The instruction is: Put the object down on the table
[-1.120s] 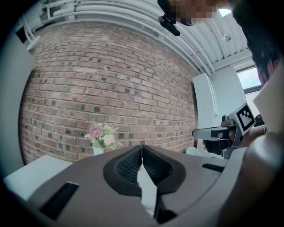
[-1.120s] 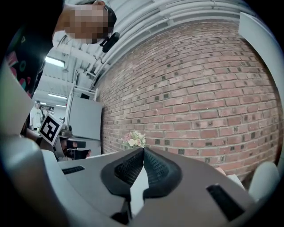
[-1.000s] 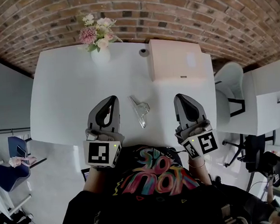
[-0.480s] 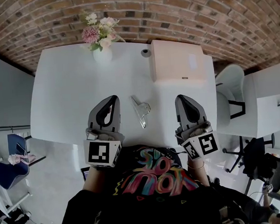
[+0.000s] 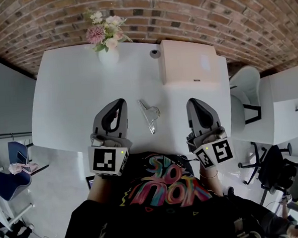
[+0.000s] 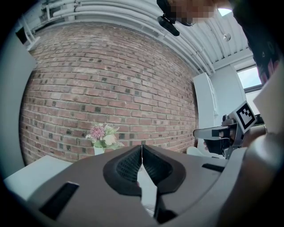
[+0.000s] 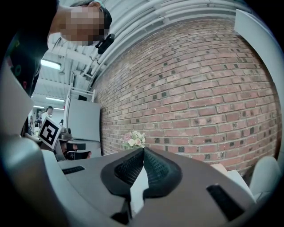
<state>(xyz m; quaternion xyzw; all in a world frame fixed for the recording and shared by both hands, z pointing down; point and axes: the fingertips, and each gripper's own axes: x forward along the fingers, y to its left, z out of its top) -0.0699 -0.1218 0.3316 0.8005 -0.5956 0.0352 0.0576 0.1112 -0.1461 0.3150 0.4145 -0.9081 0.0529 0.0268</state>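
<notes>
The person stands at the near edge of the white desk (image 5: 69, 95), holding both tools level and side by side, pointing away from the body toward the brick wall (image 5: 183, 13). The left gripper (image 5: 120, 101) has its jaws pressed together with nothing between them, and the right gripper (image 5: 192, 102) is the same, its ribbed pads meeting at the tip. Between the two, touching neither, a small silvery metal clip (image 5: 150, 115) lies flat on the desk, its wider head toward the wall and a thin arm running back toward the person. It is too small to make out its finer shape. The hands are mostly hidden behind the marker cubes. A vase of flowers (image 5: 106, 40) and a cardboard box (image 5: 188, 62) stand at the far side.
</notes>
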